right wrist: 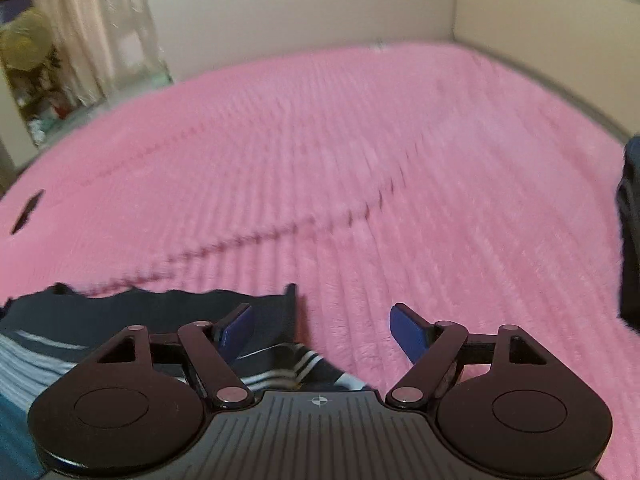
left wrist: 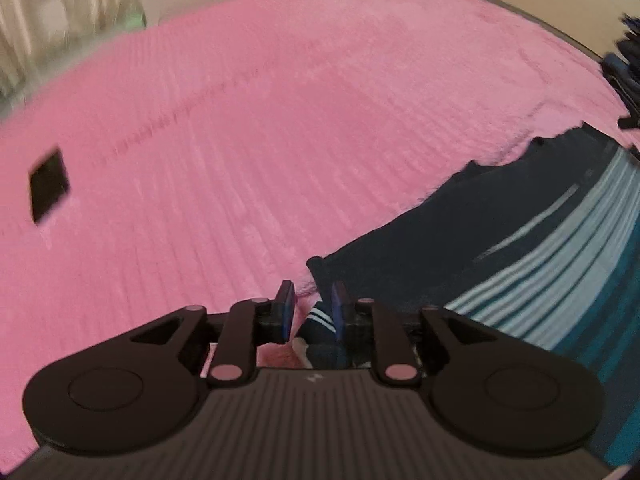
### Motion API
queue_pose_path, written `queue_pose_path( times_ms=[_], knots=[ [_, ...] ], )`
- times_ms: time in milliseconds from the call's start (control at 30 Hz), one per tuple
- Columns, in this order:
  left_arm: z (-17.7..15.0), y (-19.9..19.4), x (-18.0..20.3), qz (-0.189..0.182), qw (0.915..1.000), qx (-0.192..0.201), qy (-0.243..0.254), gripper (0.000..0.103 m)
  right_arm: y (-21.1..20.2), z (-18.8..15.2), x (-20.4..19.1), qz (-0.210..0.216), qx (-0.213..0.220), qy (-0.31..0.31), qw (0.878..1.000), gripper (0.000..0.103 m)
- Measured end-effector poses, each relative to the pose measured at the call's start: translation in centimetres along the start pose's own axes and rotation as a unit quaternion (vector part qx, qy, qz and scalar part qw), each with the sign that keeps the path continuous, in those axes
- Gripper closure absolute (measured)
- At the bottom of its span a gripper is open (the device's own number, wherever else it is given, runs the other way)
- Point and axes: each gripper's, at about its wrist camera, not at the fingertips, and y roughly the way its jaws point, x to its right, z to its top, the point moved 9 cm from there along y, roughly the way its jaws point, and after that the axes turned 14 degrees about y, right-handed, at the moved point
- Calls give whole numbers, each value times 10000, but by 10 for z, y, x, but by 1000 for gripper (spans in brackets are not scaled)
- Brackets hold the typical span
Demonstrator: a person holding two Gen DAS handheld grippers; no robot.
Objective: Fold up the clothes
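Left wrist: jaws narrowly parted over striped garment [left wrist: 520,248].

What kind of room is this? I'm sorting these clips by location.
Most likely a bedroom. A wide pink plush blanket covers what looks like a bed set into a corner of plain walls, a pale curtain hangs at the left, and a dark striped garment lies spread on the blanket for folding.

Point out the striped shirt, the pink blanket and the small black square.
striped shirt [left wrist: 560,216]: left wrist view, white stripes.
pink blanket [right wrist: 360,152]: right wrist view, bare middle.
black square [left wrist: 49,185]: left wrist view, its centre.
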Motion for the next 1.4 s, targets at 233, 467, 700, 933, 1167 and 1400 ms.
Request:
queue_pose_path(
  times_ms=[233, 467, 700, 933, 1167, 1400],
  knots=[
    [-6, -36, 43, -90, 9960, 544, 710, 87, -72, -40, -36, 945, 368, -867, 9911, 25],
    [-23, -64, 107, -642, 9797, 945, 1644, 87, -131, -114, -45, 1141, 521, -1038, 9867, 26],
    [-83, -115, 141, -778, 9772, 1041, 1678, 84, -163, -195, -50, 1129, 190, -120, 9934, 26],
    [-123, -105, 151, -535, 9823, 960, 1518, 83, -163, -217, -66, 404, 182, -27, 9990, 26],
    [-126, -123, 124, -662, 9853, 1093, 1137, 75, -169, -233, -200, 1051, 305, -1698, 9794, 25],
    [-145, -133, 85, -56, 9743, 971, 2033, 55, -112, -329, -328, 1149, 104, -4586, 8811, 25]
  ],
)
